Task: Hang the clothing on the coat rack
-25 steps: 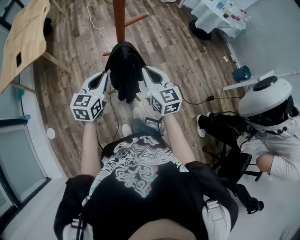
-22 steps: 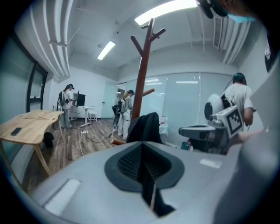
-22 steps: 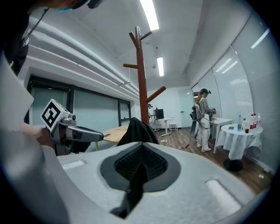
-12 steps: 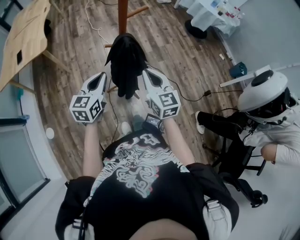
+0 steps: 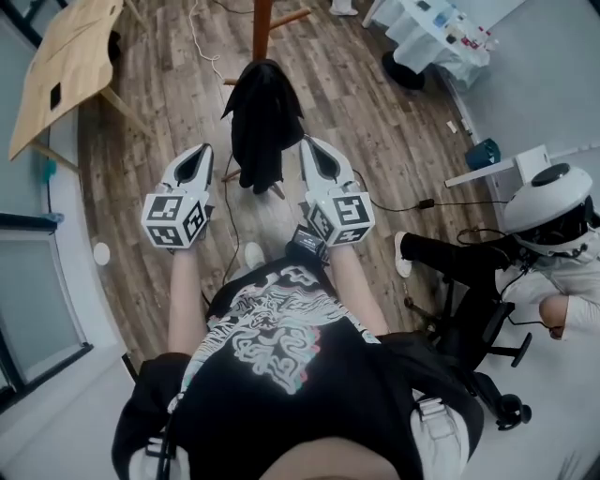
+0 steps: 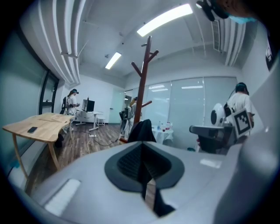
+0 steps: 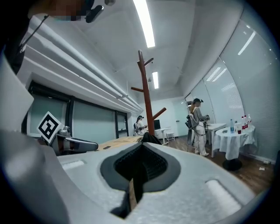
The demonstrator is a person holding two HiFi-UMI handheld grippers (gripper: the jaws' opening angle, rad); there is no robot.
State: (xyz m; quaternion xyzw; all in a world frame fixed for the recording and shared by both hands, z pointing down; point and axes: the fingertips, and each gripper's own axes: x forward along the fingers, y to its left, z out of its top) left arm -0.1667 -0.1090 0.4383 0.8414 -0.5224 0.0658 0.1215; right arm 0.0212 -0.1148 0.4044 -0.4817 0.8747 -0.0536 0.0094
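The black clothing point(image 5: 262, 122) hung draped on a low peg of the coat rack point(image 5: 262, 23). It was straight ahead of me and between my two tools, with its long axis running down toward the floor point(image 5: 169, 216). My left tool point(image 5: 202, 150) lay just beside its lower end on the left and my right tool point(image 5: 312, 143) just beside it on the right. As far as I could tell both were clear of the cloth, and neither was plainly the nearer. Each tool was fully closed, jaws together with nothing between them, and pointed toward the rack. I judged the hanging done. If the clothing needed straightening, either tool would have had to open first and reach forward.
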